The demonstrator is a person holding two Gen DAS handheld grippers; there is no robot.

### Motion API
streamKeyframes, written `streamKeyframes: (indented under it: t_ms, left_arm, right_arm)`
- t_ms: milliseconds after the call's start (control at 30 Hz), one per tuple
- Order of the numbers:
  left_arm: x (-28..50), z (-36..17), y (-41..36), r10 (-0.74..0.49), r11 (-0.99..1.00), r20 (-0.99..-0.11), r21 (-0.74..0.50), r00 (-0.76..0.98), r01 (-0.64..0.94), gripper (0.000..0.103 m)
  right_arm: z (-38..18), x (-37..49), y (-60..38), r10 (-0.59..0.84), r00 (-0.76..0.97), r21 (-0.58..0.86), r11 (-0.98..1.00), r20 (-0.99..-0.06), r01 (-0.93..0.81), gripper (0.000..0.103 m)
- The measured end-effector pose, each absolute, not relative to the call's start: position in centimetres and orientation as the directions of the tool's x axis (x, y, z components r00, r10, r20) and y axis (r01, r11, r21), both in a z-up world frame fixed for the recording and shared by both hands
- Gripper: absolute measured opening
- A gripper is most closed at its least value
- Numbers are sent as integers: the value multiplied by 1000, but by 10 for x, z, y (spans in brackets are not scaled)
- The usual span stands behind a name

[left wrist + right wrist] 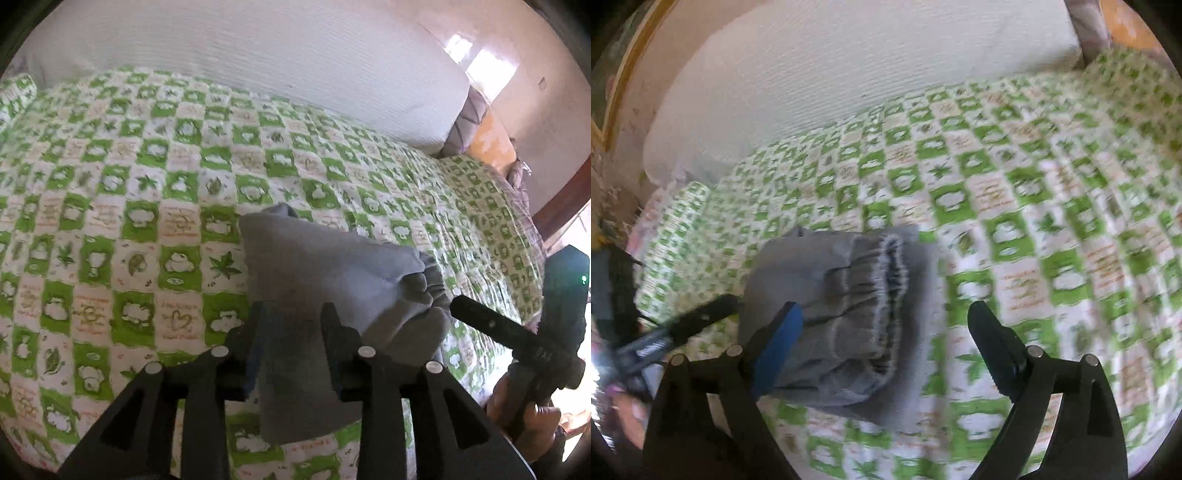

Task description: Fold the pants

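Left wrist view: the grey pants (325,280) lie bunched into a compact bundle on the bed (110,206), near the front edge, with the gathered elastic waistband turned toward the right hand. A flap of grey cloth runs between the fingers of the left gripper (291,314), which stand narrowly parted; whether the pads press on the cloth cannot be told, so the grip is uncertain. Judged from this, the left side steadies or is letting go of the last fold.

In the right wrist view the pants (849,295) sit just ahead of the right gripper (886,314), whose fingers are spread wide. The blue-padded finger lies against the bundle's edge, the other stands over bare bedspread, and nothing is pinched. The bundle appears set down, the fold near complete.

The green-and-white checked bedspread (1034,221) carries small printed lettering in its pale squares, too blurred to read. A white pillow (258,55) lies behind. No brand is legible.
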State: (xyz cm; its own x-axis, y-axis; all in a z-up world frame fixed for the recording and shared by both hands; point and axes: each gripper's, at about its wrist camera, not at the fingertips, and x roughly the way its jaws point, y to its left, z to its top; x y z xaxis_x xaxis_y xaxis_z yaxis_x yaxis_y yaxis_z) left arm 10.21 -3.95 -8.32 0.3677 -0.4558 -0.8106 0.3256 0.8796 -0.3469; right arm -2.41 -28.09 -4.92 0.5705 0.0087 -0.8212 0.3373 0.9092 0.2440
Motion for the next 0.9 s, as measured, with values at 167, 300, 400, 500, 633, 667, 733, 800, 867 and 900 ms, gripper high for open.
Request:
streamKeyframes:
  t_ms: [167,300,400,500,633,667,733,800,867,900]
  left_arm:
    - [108,-89,-29,-520,850,-781,-435,346,296,46]
    - [110,-112,-42,-448,881,-849,-365,279,302,53]
    - [111,-117,-41,-450,885,-846,-378,286,273,58]
    - [105,-114,-47,-472,871,-827,-382,306,310,41]
    - [100,-99,-52,-462,873,-812,-345,356,346,26]
    - [103,-96,-51,-473,870,-802,-359,364,337,24]
    - [104,-86,-47,-483,868,-782,-367,393,336,23]
    - [105,-68,-44,-466,878,-760,-333,454,344,23]
    - [111,-52,-39,-452,886,-745,-311,490,345,23]
    - [118,-44,-36,-439,893,-738,-293,513,343,23]
  right_arm:
    - [-77,-10,-285,39,507,267,883,-861,385,91]
    - [-90,-13,-278,73,489,270,898,-869,347,91]
    - [-85,-16,-272,74,517,267,913,-853,308,70]
    - [-77,-14,-268,57,532,243,926,-845,287,46]
    - [-67,-12,-262,53,557,238,934,-829,266,35]
    - [-65,-11,-262,57,564,243,934,-824,262,35]
    - [-58,-9,-262,72,586,260,934,-807,243,34]
    - [-49,-1,-258,91,616,271,941,-782,204,34]
    - [-40,12,-252,96,636,270,946,-765,181,34]
    - [-37,23,-250,108,642,279,945,-759,170,34]
